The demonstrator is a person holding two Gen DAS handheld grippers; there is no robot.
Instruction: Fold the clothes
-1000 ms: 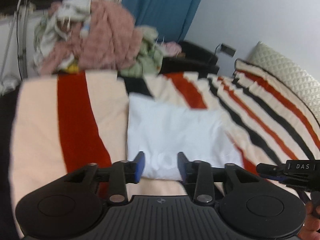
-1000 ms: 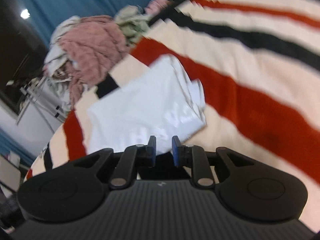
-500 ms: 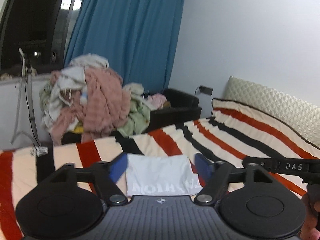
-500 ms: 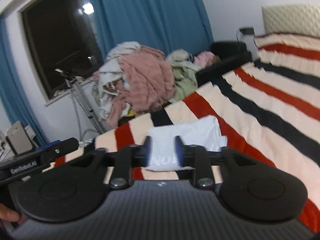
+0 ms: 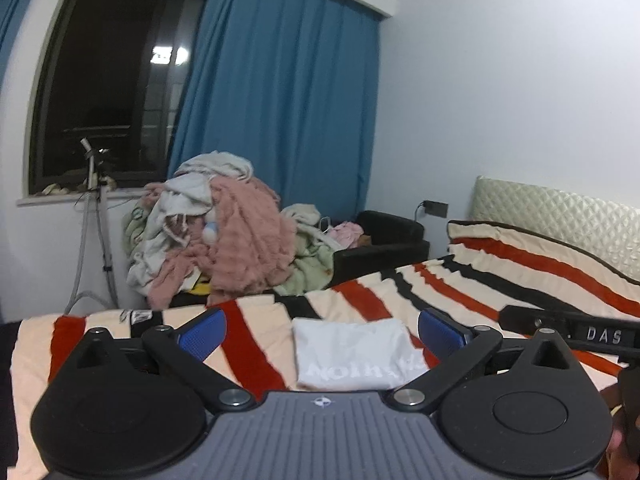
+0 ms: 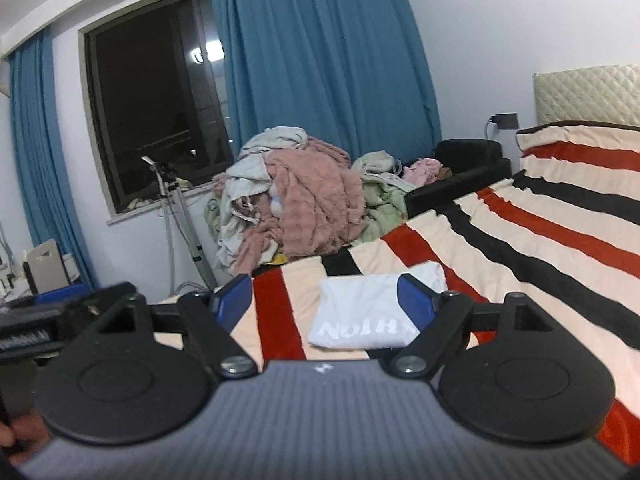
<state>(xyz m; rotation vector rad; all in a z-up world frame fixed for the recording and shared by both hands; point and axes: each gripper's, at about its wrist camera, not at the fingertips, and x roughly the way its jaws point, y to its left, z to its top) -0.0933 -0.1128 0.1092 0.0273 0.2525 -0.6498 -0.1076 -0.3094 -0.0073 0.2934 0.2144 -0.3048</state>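
A folded white garment (image 5: pixel 352 352) with white lettering lies flat on the striped bed cover (image 5: pixel 480 292), near the bed's front edge; it shows in the right wrist view as the folded white garment (image 6: pixel 368 308). My left gripper (image 5: pixel 322 332) hovers above and in front of it, jaws opening wide, nothing between them. My right gripper (image 6: pixel 326 300) also hangs clear of the cloth, jaws opening, empty. The right gripper's arm shows at the right edge of the left wrist view.
A tall heap of unfolded clothes (image 5: pixel 224 232), pink, white and green, is piled beyond the bed's far side on a black sofa (image 5: pixel 384 236). A tripod stand (image 5: pixel 98 232) stands under the window. Blue curtains (image 5: pixel 280 100) and a quilted headboard (image 5: pixel 560 212) bound the space.
Both grippers have let go of the white garment, pulled back and risen. Their jaws went from nearly shut to wide apart. The garment stays folded on the bed.
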